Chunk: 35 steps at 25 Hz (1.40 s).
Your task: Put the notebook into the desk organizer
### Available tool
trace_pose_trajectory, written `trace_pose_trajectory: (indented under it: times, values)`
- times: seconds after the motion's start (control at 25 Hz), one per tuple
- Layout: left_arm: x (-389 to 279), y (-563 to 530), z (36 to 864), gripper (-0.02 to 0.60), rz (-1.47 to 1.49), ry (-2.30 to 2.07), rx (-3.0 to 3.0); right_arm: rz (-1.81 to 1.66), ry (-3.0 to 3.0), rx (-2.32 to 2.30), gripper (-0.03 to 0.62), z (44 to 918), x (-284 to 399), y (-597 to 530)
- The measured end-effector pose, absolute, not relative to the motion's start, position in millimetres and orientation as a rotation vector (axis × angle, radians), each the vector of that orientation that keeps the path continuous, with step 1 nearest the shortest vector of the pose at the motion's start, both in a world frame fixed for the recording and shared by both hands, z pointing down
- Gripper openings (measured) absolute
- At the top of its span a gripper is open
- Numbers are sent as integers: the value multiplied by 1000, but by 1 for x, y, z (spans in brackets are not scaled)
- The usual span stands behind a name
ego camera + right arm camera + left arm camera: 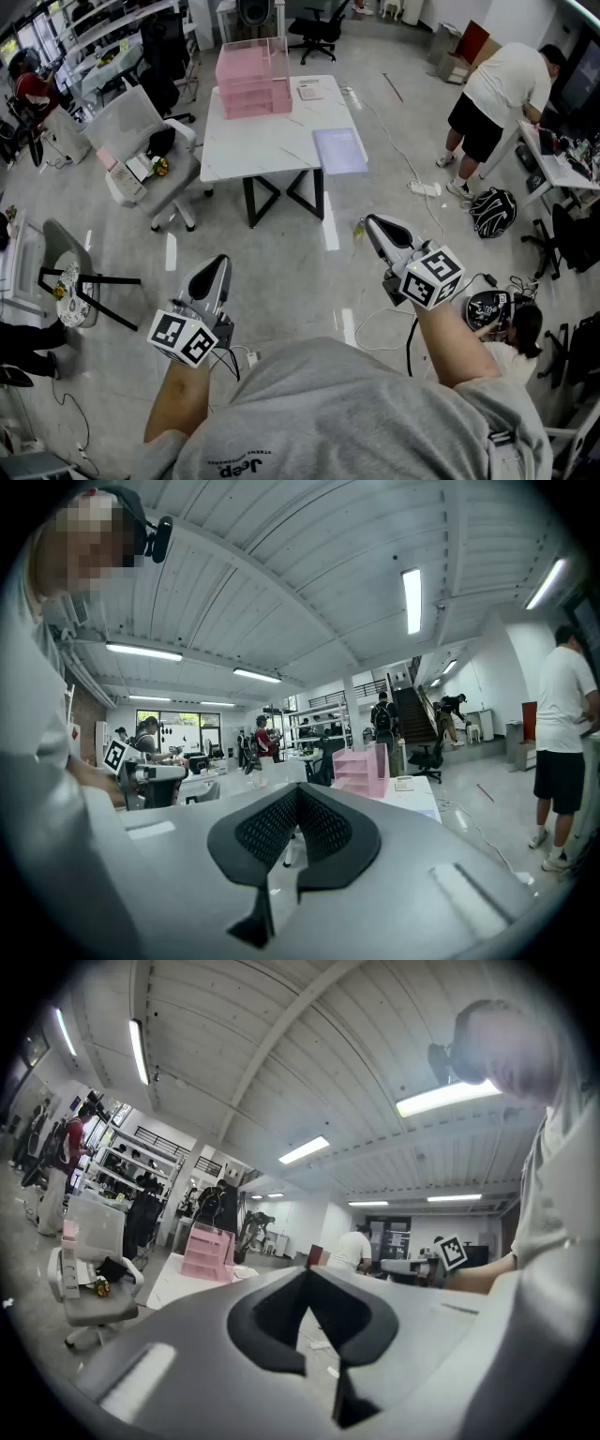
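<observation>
The pale lavender notebook [339,150] lies flat at the right edge of the white table [272,141]. At the table's far side stands the pink desk organizer [251,80], which shows too in the left gripper view [208,1252] and the right gripper view [364,771]. Both grippers hang in the air well short of the table, over the floor. My left gripper [217,264] is shut with nothing in it, tips meeting [307,1271]. My right gripper [373,225] is shut and empty as well [297,789].
A grey office chair [141,150] with clutter stands left of the table. A small flat device [309,91] lies beside the organizer. A person in a white shirt [497,89] bends over a desk at the right. A bag [492,211] and cables [380,328] lie on the floor.
</observation>
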<state>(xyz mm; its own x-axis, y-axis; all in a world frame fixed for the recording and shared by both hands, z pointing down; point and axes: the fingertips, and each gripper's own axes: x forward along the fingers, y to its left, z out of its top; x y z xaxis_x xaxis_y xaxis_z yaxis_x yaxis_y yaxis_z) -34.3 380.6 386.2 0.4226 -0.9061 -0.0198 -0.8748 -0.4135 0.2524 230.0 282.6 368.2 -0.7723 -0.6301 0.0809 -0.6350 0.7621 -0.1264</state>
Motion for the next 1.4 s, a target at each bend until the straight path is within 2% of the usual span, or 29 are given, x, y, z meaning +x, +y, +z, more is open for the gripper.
trace_pose_trajectory:
  times: [0.72, 1.4]
  values:
    - [-10, 365, 381, 55, -221, -1604, 2454, 215, -2969, 1021, 2, 357, 251, 263]
    - [97, 341, 367, 55, -199, -1661, 2451, 187, -3033, 922, 3, 346, 348, 238]
